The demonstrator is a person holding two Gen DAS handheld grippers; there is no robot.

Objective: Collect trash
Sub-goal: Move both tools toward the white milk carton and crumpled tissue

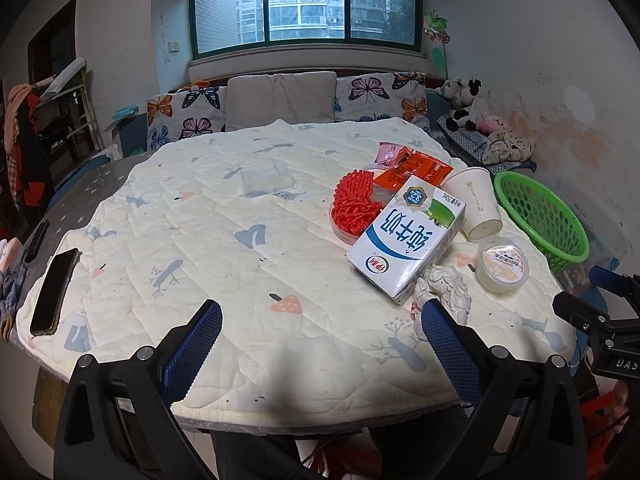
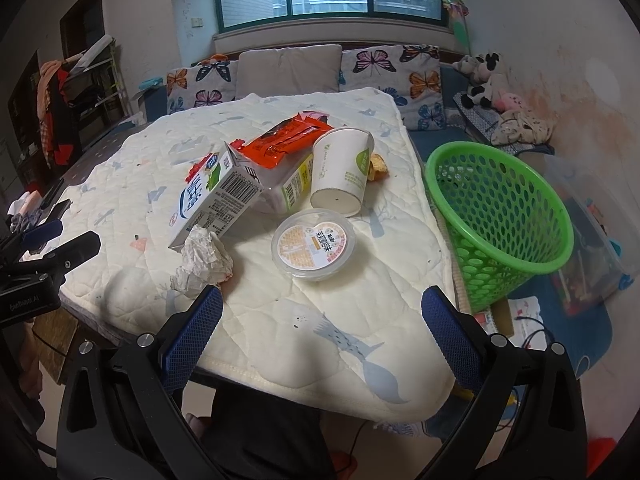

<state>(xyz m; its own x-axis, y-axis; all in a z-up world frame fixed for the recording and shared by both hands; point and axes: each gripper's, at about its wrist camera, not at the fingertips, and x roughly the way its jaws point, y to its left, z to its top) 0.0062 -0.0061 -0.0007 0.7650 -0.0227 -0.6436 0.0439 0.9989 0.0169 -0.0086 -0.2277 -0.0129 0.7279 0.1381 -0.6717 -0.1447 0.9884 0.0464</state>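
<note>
Trash lies on the quilted table cover (image 1: 224,240): a white and blue milk carton (image 1: 404,240) (image 2: 212,200), a crumpled tissue (image 1: 442,286) (image 2: 204,260), a paper cup on its side (image 1: 476,200) (image 2: 340,168), a sealed plastic pudding cup (image 1: 502,266) (image 2: 314,244), orange wrappers (image 1: 416,168) (image 2: 288,140) and a red mesh piece (image 1: 356,204). A green perforated basket (image 2: 500,220) (image 1: 540,216) stands at the table's right edge. My left gripper (image 1: 322,320) hangs open over the front edge, empty. My right gripper (image 2: 322,308) is open and empty, short of the pudding cup.
A black phone (image 1: 54,292) lies at the table's left edge. A clear plastic lid (image 1: 266,180) sits mid-table. Behind the table is a sofa with butterfly cushions (image 1: 184,112); plush toys (image 2: 492,88) and a clear storage box (image 2: 592,240) stand right. The other gripper shows at each view's side.
</note>
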